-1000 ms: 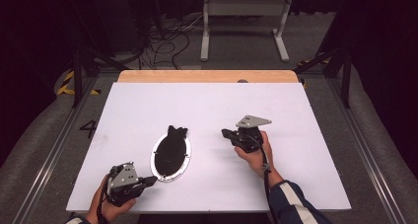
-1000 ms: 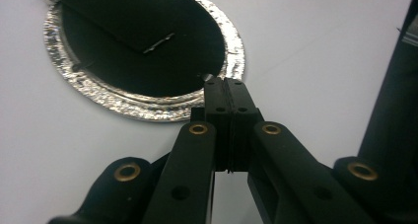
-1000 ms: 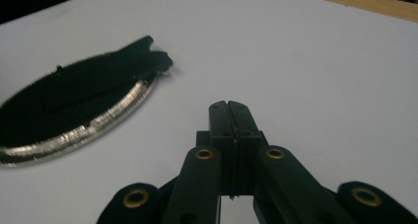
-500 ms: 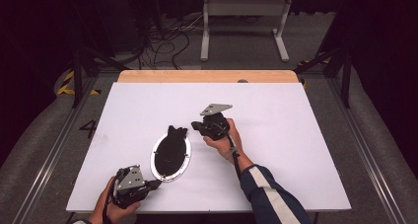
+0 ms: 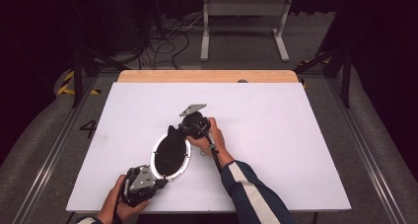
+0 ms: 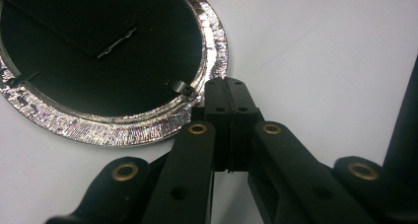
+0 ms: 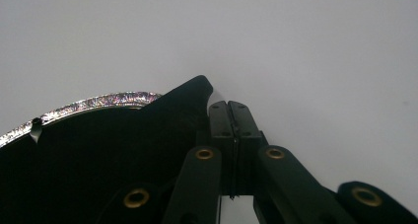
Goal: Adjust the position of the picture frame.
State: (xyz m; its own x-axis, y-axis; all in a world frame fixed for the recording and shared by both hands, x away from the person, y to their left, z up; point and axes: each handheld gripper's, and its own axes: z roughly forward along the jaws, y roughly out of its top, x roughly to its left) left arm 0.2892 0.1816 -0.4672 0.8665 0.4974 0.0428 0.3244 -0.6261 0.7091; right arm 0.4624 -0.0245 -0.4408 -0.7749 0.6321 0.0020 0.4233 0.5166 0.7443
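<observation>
An oval frame (image 5: 158,166) with a glittering silver rim (image 6: 209,41) lies flat near the middle of the white table (image 5: 276,135). A black sheet (image 5: 171,147) covers its inside, and a pointed corner (image 7: 190,93) of the sheet sticks out past the far end. My right gripper (image 5: 181,129) is shut, with its tips (image 7: 229,108) just beside that black corner and nothing between the jaws. My left gripper (image 5: 161,181) is also shut and holds nothing, its tips (image 6: 227,86) against the near rim by a small clip (image 6: 183,88).
The table's right half is bare white surface. A wooden strip (image 5: 207,76) runs along its far edge. Beyond it on the floor are cables (image 5: 162,36) and a white metal stand (image 5: 241,17). A painted "4" (image 5: 88,129) marks the floor at the left.
My right hand has carried its shut gripper leftward across the table to the far end of the oval frame. The left gripper has barely shifted at the near rim.
</observation>
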